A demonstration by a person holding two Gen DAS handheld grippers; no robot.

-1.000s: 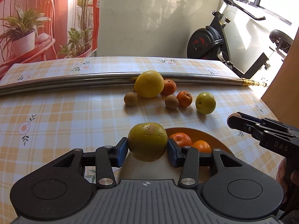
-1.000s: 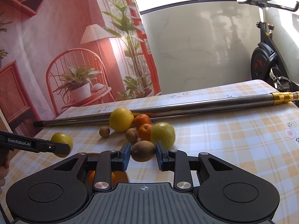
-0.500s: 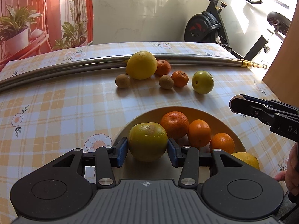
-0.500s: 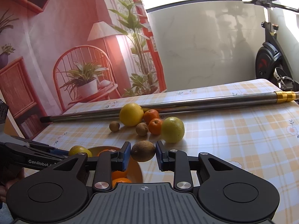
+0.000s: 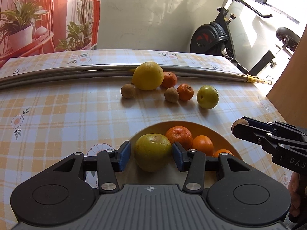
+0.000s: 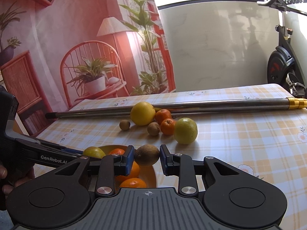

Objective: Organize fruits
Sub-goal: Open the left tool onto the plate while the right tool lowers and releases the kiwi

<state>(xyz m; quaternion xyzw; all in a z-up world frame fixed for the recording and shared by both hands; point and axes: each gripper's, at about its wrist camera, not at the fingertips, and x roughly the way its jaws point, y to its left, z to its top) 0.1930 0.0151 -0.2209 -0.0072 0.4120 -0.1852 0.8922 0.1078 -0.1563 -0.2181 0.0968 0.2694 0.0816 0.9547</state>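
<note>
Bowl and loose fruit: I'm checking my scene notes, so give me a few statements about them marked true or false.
1. The right gripper is shut on a brown kiwi. True.
2. The bowl holds only kiwis. False: it holds oranges and a green-yellow fruit.
3. Two loose kiwis lie on the tablecloth. True.
4. The metal pole rests inside the bowl. False: it lies across the table, beyond the loose fruit.
</note>
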